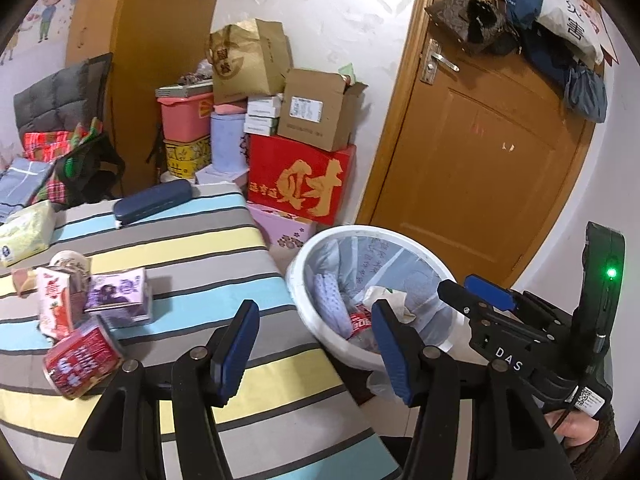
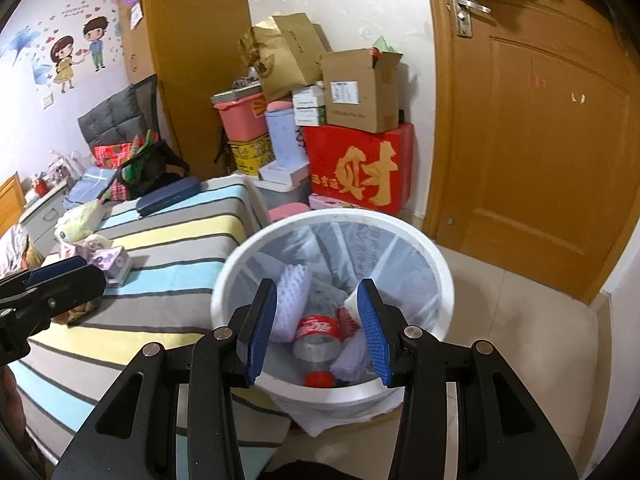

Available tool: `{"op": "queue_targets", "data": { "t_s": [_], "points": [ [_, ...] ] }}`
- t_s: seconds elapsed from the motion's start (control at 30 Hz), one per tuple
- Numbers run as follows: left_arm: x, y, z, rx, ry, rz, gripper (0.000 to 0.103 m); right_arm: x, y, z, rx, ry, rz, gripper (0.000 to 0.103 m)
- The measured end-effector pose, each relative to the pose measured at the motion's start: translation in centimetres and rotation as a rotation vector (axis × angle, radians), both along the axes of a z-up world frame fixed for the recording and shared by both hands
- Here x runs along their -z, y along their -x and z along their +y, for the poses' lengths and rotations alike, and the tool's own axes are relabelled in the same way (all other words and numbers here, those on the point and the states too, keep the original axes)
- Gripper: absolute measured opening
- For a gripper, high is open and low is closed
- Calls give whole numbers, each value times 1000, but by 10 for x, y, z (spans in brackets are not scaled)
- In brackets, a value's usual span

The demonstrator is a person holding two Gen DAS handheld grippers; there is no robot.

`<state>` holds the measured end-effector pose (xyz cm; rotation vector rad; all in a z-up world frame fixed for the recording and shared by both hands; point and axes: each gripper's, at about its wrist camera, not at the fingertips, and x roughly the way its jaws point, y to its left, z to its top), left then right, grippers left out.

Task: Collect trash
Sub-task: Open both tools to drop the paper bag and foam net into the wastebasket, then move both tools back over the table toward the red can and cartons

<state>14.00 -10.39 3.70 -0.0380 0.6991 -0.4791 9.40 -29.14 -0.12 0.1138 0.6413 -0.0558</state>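
A white trash bin with a plastic liner stands on the floor beside the striped bed; it also shows in the left wrist view. Inside lie a clear bottle with a red label, white foam netting and crumpled paper. My right gripper is open and empty just above the bin's mouth. My left gripper is open and empty over the bed's edge. On the bed lie a red can, a red juice carton and a purple carton.
A tissue pack and a dark blue case lie farther up the bed. Stacked boxes stand against the wall behind the bin. A wooden door is at the right.
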Motion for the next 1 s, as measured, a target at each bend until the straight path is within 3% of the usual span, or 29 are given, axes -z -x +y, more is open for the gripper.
{"op": "queue_targets", "data": {
  "t_s": [0.4,1.0],
  "points": [
    [-4,20,59,-103,-16,-37,61,-7,4,39,-93,-2,-45,49],
    [23,15,162,-238,-41,23,63,-5,-19,111,-258,29,-38,50]
  ]
}}
